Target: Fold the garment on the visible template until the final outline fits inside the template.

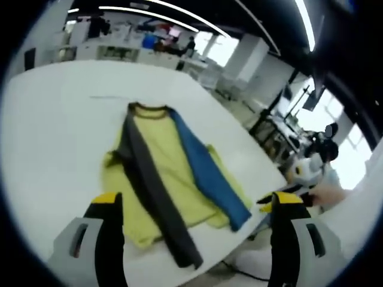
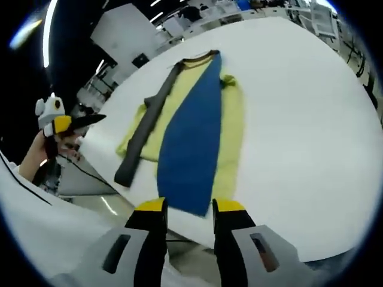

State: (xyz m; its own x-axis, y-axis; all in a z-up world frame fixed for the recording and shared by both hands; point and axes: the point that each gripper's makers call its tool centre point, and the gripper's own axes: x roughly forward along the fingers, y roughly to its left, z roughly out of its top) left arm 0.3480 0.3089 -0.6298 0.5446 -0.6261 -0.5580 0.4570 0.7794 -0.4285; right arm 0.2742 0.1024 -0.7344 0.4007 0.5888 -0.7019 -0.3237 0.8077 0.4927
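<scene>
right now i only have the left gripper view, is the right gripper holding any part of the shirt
observer: No. In the right gripper view the right gripper is open with nothing between its jaws. The cuff end of the blue sleeve lies just ahead of them.
operator: ok and where does my left gripper sit from that side
observer: The right gripper view shows the left gripper held in a hand off the edge of the table, on the grey sleeve side of the shirt.
</scene>
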